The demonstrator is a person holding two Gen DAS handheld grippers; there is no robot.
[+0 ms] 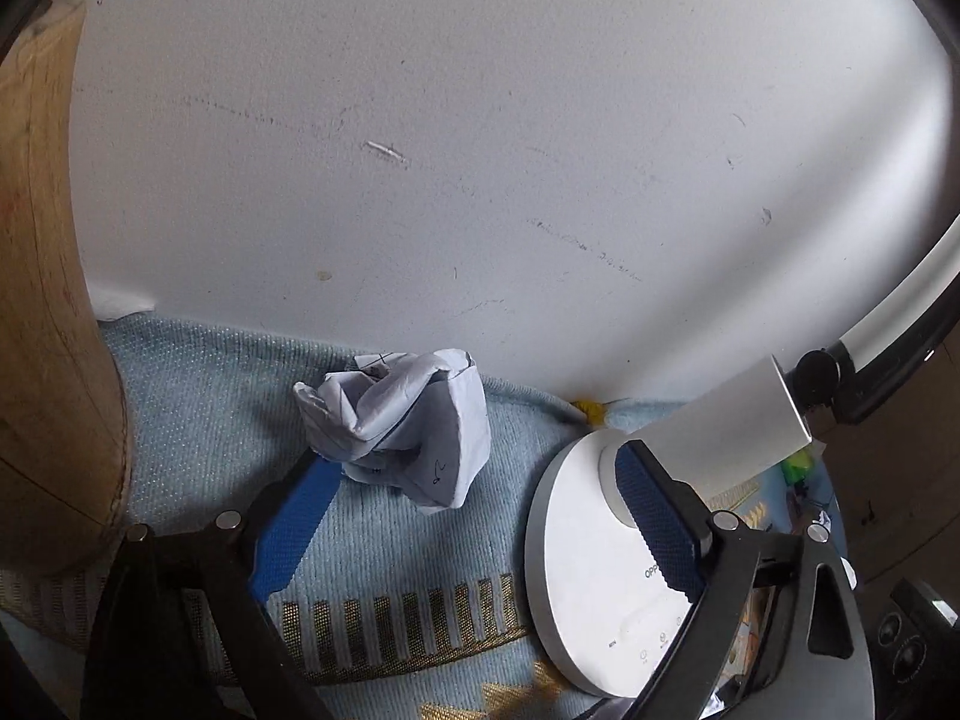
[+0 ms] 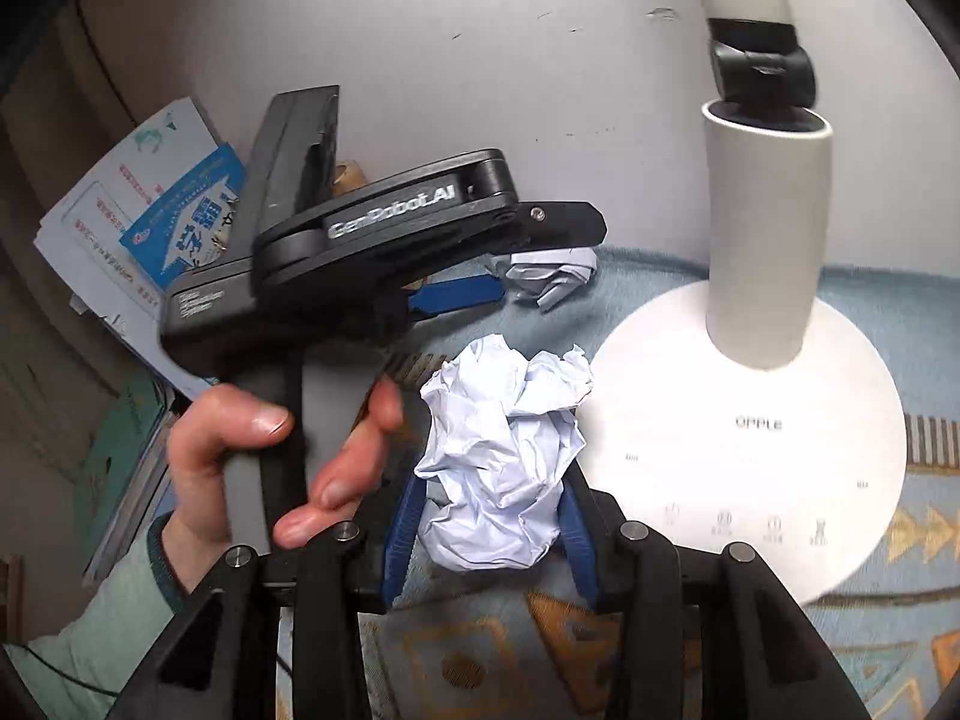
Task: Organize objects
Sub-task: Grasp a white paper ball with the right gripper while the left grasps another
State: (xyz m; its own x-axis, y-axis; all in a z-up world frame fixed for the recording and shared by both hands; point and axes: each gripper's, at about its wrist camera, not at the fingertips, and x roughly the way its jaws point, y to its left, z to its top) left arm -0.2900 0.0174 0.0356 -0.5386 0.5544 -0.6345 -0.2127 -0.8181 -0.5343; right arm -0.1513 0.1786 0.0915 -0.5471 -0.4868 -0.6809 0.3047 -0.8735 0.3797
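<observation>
A crumpled sheet of white paper with pen marks (image 1: 402, 426) lies on the light-blue woven mat (image 1: 210, 420) by the wall. My left gripper (image 1: 480, 462) stands open around it, the left blue pad's tip right at the paper's lower edge and the right pad over the lamp base. In the right wrist view, my right gripper (image 2: 492, 492) is shut on a second crumpled white paper ball (image 2: 504, 450), its blue pads pressing both sides. Beyond it, a hand (image 2: 240, 450) holds the left tool's black housing (image 2: 390, 222), with the first paper wad (image 2: 546, 279) at its tips.
A white desk lamp with a round base (image 2: 750, 450) and thick post (image 2: 762, 240) stands on the mat at the right. A wooden piece (image 1: 48, 300) rises at the left. Booklets and papers (image 2: 138, 222) are stacked by the wall. The white wall (image 1: 480, 120) closes the back.
</observation>
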